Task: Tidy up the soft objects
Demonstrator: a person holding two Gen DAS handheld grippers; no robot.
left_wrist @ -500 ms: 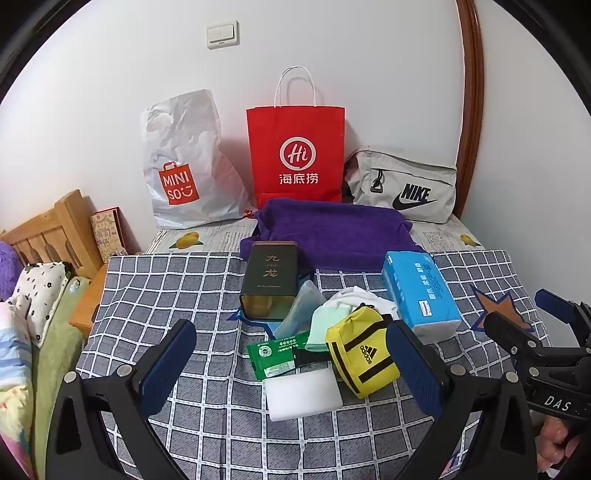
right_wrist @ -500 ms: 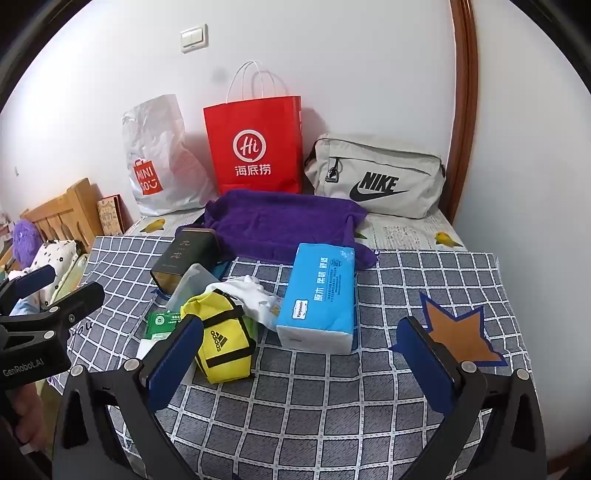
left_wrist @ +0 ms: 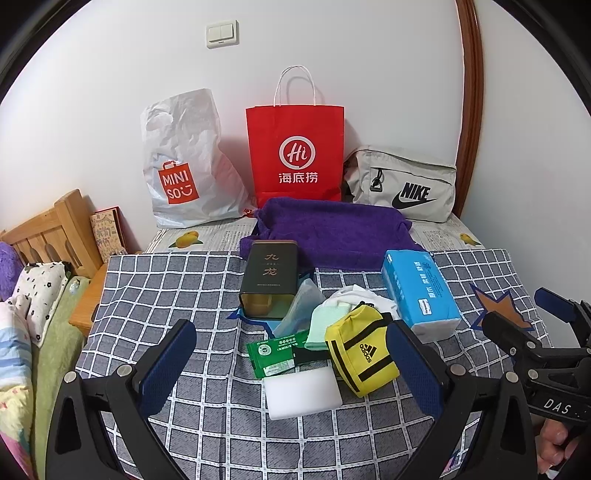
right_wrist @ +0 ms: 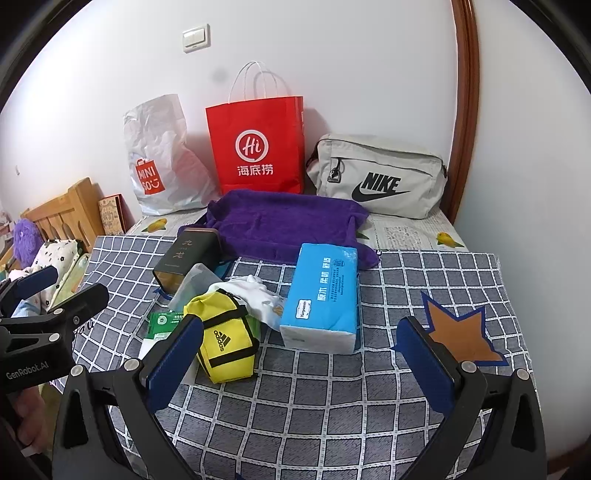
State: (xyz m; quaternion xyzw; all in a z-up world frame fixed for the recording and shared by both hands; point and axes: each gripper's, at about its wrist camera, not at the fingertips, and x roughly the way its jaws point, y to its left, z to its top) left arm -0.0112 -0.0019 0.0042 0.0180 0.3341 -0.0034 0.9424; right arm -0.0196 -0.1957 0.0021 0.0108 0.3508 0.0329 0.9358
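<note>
Your left claw (left_wrist: pixel 291 363) hangs with its jaws spread wide, gripping nothing. Between its blue pads (left_wrist: pixel 168 363) lie a white foam block (left_wrist: pixel 301 393), a green packet (left_wrist: pixel 275 352) and a yellow pouch (left_wrist: pixel 360 354), the pouch close to the right pad. Just beyond them a mint cloth (left_wrist: pixel 321 326) and a white cloth (left_wrist: pixel 356 297) sit bunched together, with a dark tin (left_wrist: pixel 269 282) lying flat behind and a blue tissue pack (left_wrist: pixel 419 291) ahead to the right.

Your right claw (right_wrist: pixel 301 360) is also wide open and empty. The tissue pack (right_wrist: pixel 323 295) lies straight ahead of it, the pouch (right_wrist: pixel 223 341) right beside its left pad, and an orange star patch (right_wrist: pixel 460 332) just past its right pad.

Everything rests on a grey checked cloth (left_wrist: pixel 155 295) spread over the bed. Farther out, a purple towel (left_wrist: pixel 332 230) lies folded where that cloth ends and a printed sheet (left_wrist: pixel 205 236) shows. Against the white wall (left_wrist: pixel 110 74) stand a white plastic bag (left_wrist: pixel 184 162), a red paper bag (left_wrist: pixel 295 155) and a grey Nike bag (left_wrist: pixel 404 184), in that order left to right. A light switch (left_wrist: pixel 221 33) sits high on the wall, and a brown wooden trim (left_wrist: pixel 471 92) runs up the right side. Far to your left claw's left is a wooden headboard (left_wrist: pixel 48 229) with a spotted pillow (left_wrist: pixel 40 291) below it.
</note>
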